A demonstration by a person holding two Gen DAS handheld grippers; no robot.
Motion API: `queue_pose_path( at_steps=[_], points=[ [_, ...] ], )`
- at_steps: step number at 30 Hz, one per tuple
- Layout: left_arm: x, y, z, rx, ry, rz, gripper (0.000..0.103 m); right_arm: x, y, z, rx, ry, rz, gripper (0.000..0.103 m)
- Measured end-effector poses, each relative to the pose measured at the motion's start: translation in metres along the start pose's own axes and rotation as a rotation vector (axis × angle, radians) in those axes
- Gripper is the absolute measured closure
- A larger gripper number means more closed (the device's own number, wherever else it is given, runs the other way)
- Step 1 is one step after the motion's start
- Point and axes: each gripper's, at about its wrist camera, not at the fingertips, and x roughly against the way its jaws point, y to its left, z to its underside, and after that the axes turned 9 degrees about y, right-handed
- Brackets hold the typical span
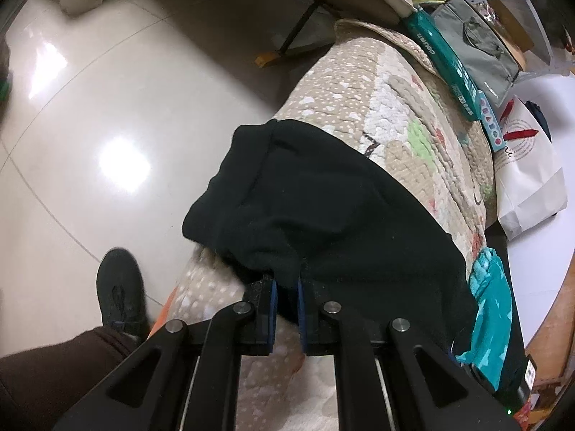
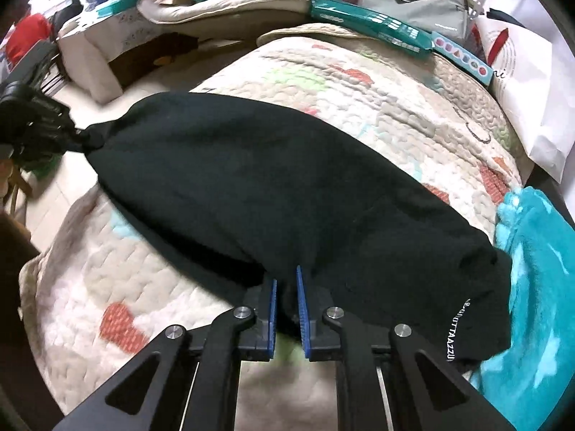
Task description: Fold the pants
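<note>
Black pants (image 2: 269, 186) lie stretched across a quilted patterned blanket (image 2: 377, 82). My right gripper (image 2: 286, 287) is shut on the near edge of the pants, close to the waistband with white lettering. My left gripper (image 1: 286, 283) is shut on a bunched end of the pants (image 1: 316, 194), which hangs over the blanket's (image 1: 359, 82) edge above the floor. The left gripper also shows in the right wrist view (image 2: 73, 136) at the far left, pinching the pants' tip.
A teal fleece cloth (image 2: 532, 287) lies right of the pants. A teal box (image 2: 370, 25), a grey bag (image 2: 413, 0) and a white paper bag (image 2: 528, 89) sit at the back. The tiled floor (image 1: 107, 107) and a person's black shoe (image 1: 120, 287) are at the left.
</note>
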Motion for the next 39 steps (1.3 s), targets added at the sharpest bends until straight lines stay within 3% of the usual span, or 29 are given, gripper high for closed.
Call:
queue_pose_path(
  at_steps=[4, 5, 7, 9, 10, 13, 15, 20, 23, 26, 31, 35, 39],
  points=[
    [-0.01, 0.01, 0.003, 0.031, 0.035, -0.007, 0.09, -0.005, 0.009, 0.009, 0.033, 0.019, 0.026, 0.09],
    [-0.013, 0.012, 0.002, 0.039, 0.05, -0.013, 0.085, -0.008, 0.01, 0.009, 0.038, 0.031, 0.025, 0.086],
    [-0.018, 0.022, 0.0, 0.086, 0.066, -0.014, 0.071, -0.014, 0.009, 0.012, 0.045, 0.074, 0.04, 0.073],
    [-0.015, 0.032, -0.002, 0.142, 0.057, 0.046, 0.064, -0.013, 0.004, 0.017, 0.03, 0.094, 0.069, 0.043],
    [-0.01, 0.038, -0.003, 0.165, 0.041, 0.098, 0.063, -0.01, -0.001, 0.019, 0.016, 0.089, 0.062, 0.04],
    [0.011, 0.049, -0.004, 0.213, -0.047, 0.241, 0.055, 0.006, -0.018, 0.025, -0.045, 0.064, 0.037, 0.04],
    [0.02, 0.047, -0.004, 0.203, -0.094, 0.255, 0.054, 0.021, -0.033, 0.023, -0.105, 0.013, 0.027, 0.04],
    [0.023, 0.009, -0.005, 0.021, -0.146, 0.173, 0.054, 0.03, -0.077, -0.001, -0.284, -0.021, -0.085, 0.04],
    [0.009, -0.029, -0.006, -0.13, -0.145, 0.095, 0.052, 0.007, -0.101, -0.014, -0.388, 0.021, -0.175, 0.04],
    [-0.015, -0.054, -0.008, -0.22, -0.109, 0.022, 0.052, -0.021, -0.127, -0.015, -0.485, 0.056, -0.193, 0.04],
    [-0.052, -0.056, -0.018, -0.203, -0.023, -0.065, 0.052, -0.052, -0.182, 0.003, -0.651, 0.088, -0.17, 0.041],
    [-0.049, -0.055, -0.02, -0.181, -0.029, -0.029, 0.048, -0.049, -0.209, 0.012, -0.746, 0.052, -0.298, 0.046],
    [-0.043, -0.043, -0.023, -0.118, -0.019, 0.04, 0.048, -0.035, -0.243, 0.038, -0.947, -0.066, -0.483, 0.046]
  ],
)
